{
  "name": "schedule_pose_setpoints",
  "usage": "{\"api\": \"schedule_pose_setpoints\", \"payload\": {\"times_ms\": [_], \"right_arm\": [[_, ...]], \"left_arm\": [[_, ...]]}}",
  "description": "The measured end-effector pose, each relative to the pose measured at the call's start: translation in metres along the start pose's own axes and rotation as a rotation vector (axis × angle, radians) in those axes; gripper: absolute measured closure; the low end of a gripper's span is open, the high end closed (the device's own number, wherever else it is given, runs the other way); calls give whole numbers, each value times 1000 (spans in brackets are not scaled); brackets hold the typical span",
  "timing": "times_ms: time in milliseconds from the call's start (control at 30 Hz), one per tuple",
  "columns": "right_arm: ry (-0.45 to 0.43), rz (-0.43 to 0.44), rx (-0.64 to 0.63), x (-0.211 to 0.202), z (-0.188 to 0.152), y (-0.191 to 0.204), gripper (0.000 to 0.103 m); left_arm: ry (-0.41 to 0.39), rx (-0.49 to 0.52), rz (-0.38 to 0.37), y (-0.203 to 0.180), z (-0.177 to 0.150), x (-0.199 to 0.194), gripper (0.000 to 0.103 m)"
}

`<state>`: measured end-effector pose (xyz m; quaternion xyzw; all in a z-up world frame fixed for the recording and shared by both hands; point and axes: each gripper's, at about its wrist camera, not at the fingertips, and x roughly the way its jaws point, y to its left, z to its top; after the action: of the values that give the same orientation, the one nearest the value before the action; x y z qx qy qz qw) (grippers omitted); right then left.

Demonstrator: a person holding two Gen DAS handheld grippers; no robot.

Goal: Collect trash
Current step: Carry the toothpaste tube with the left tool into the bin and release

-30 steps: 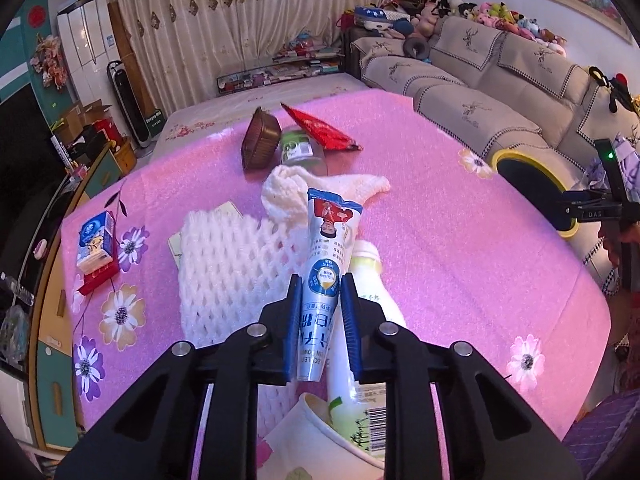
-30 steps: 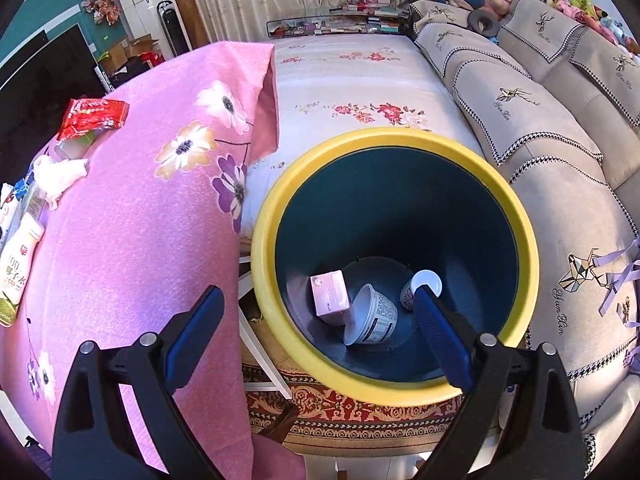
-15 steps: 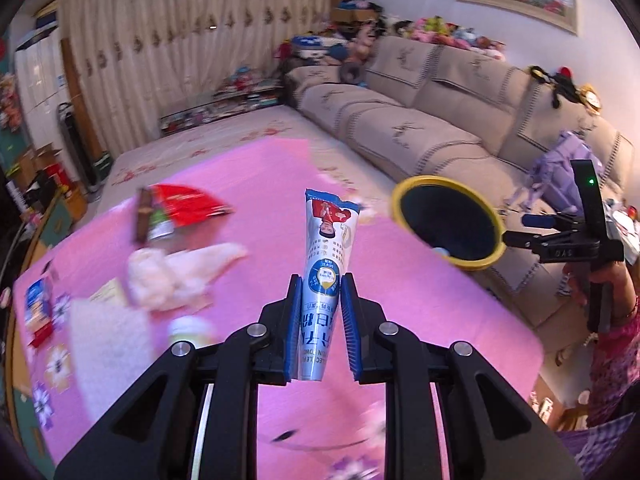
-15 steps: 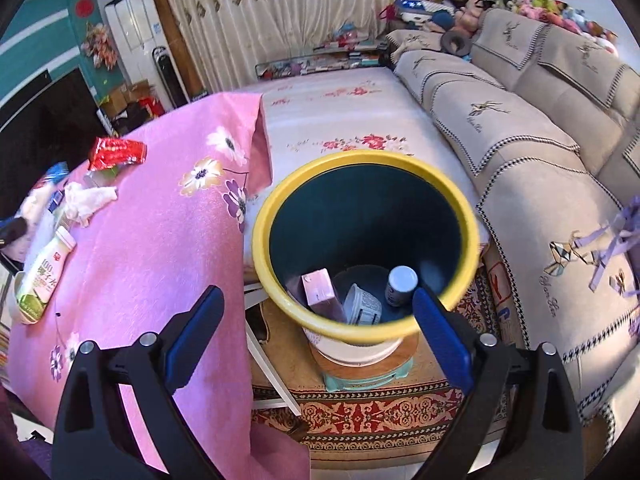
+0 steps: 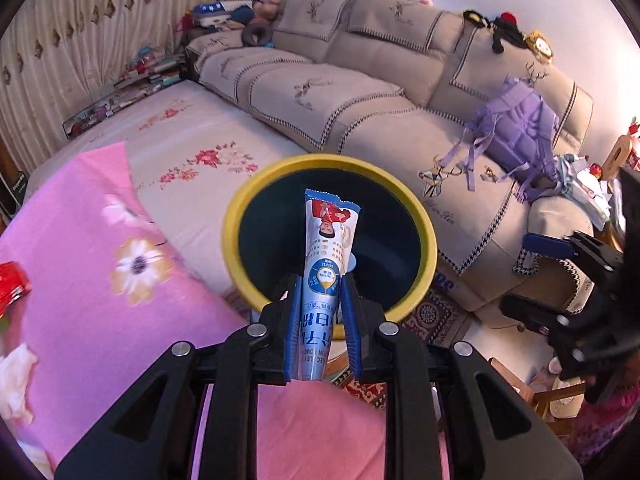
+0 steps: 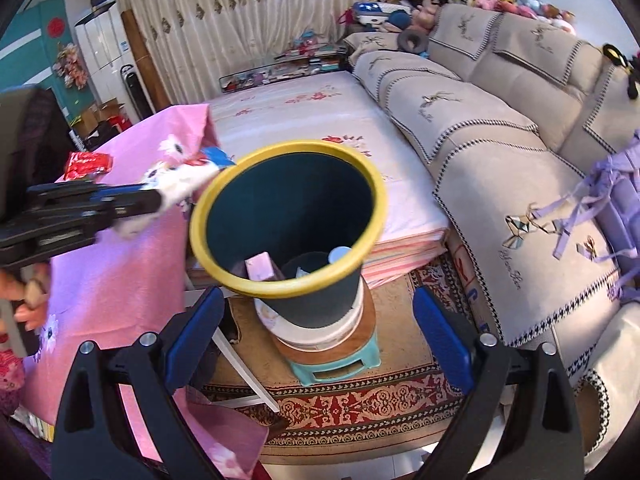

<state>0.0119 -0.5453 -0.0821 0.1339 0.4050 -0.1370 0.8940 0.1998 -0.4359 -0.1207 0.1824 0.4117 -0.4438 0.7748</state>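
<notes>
My left gripper (image 5: 320, 296) is shut on a white and blue toothpaste tube (image 5: 328, 248) and holds it in the air, its far end over the mouth of the yellow-rimmed dark bin (image 5: 236, 240). From the right wrist view the left gripper (image 6: 152, 200) comes in from the left with the tube (image 6: 188, 178) reaching toward the bin's rim (image 6: 240, 284). My right gripper (image 6: 316, 320) is open and empty, in front of the bin. A pink carton (image 6: 260, 266) and a cup lie inside the bin.
The bin stands on a teal stool (image 6: 332, 364) on a patterned rug between the pink flowered table (image 5: 100, 300) and a beige sofa (image 5: 360, 92). A red wrapper (image 6: 86, 164) and crumpled tissue (image 5: 16, 376) lie on the table. A purple backpack (image 5: 516, 132) sits on the sofa.
My left gripper has carried the tube from over the table's trash pile to the right, up to the bin. My right gripper has drawn back from over the bin.
</notes>
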Motion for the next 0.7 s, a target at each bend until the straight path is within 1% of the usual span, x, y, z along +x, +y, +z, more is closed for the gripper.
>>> {"api": "schedule_pose_setpoints", "payload": {"times_ms": [133,233,333,467,500,533,567,600,633,700], "right_arm": [[3,-7,35,1,-6,-16,12],[7,-9,53,3,-9,-26,12],[11,-10,62,5,-11,-30,12],[15,-9,68,7,-13,-30,12],[16,-9,68,7,-13,-28,12],[17,-8,68,7,-13,-28,12],[18,-7,68,7,-12,-27,12],[18,-5,67,7,-13,-26,12],[18,-3,67,7,-13,-27,12],[18,1,63,7,-13,-26,12]], "left_arm": [[66,1,6,-4,16,43,82],[99,-13,12,-1,18,65,82],[123,-23,14,0,21,83,82],[135,-28,25,4,25,95,82],[133,-35,27,5,26,98,76],[130,-39,28,7,27,98,64],[124,-39,35,8,27,98,57],[112,-40,44,8,28,97,46],[98,-42,52,9,28,95,43],[81,-52,49,11,29,89,43]]}}
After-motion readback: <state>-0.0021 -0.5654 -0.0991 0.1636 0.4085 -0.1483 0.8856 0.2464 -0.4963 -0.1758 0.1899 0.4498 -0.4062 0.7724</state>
